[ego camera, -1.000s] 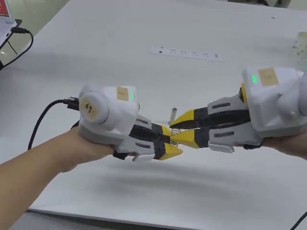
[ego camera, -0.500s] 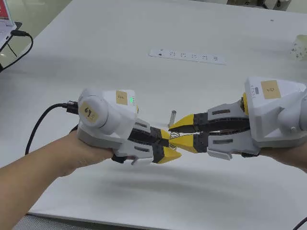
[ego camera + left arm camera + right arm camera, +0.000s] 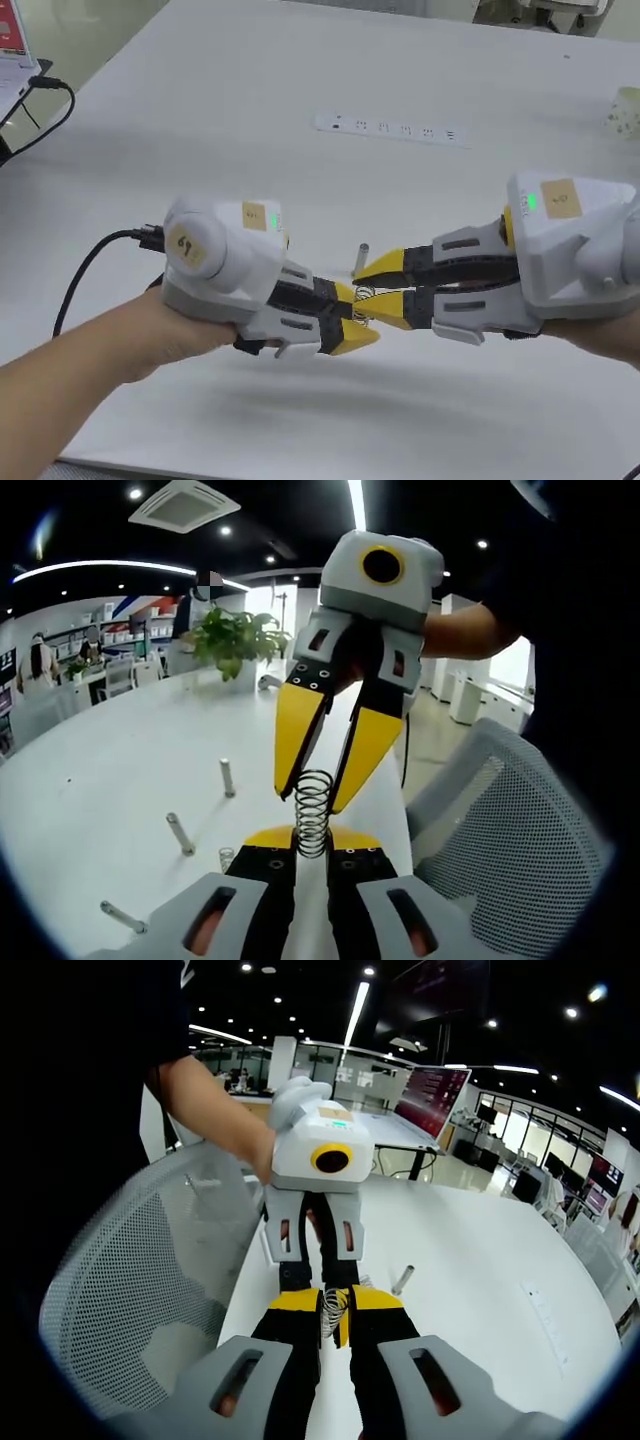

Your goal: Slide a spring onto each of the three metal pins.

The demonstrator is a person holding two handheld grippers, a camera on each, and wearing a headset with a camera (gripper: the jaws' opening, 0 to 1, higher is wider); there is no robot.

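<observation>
The table (image 3: 250, 90) is bare near the work, and the power strip (image 3: 392, 130) lies well apart. The left gripper (image 3: 312, 842) is pinched narrow on one end of the spring (image 3: 313, 815), held in the air. The right gripper (image 3: 311, 800) is parted round its free end, perhaps touching it. Three pins (image 3: 227, 777) wait on the table, unobstructed. The spring is likely light, squashy and apt to flick away, so take the end coils gently.

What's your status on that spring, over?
Left gripper shut on spring. Right gripper open, fingers straddling its free end. Spring held in air, on no pin yet. Pins bare on table, nothing in the way.
</observation>
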